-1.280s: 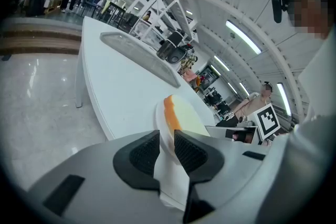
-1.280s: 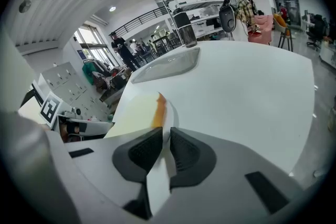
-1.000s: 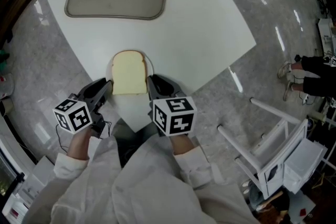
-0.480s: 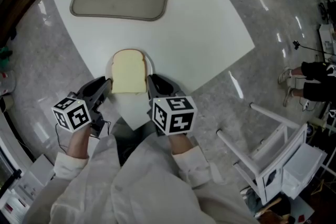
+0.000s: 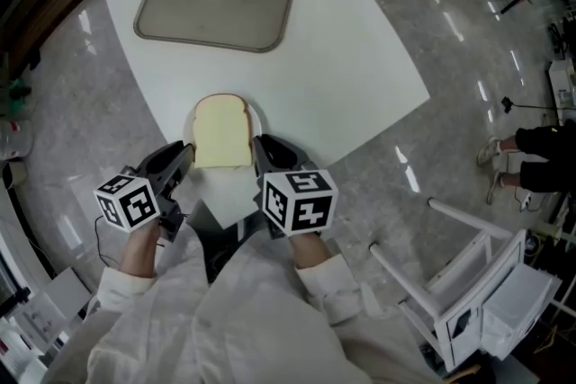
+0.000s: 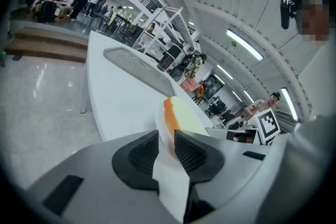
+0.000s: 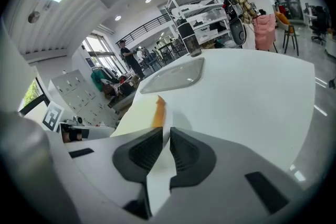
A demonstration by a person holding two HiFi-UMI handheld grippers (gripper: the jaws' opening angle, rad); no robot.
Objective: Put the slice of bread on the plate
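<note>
I have the left tongs [image 5: 186, 156] clenched on the left rim of the plate [image 5: 259, 116] and the right tongs [image 5: 259, 148] clenched on its right rim. The slice of bread [image 5: 222, 133] lies flat on the plate, at the near corner of the surface [image 5: 351, 58].

White table [image 5: 360, 40], upper centre; grey polished floor [image 5: 81, 76] around; white shelving rack [image 5: 508, 283], lower right; ceiling strip lights [image 6: 245, 45] overhead.
</note>
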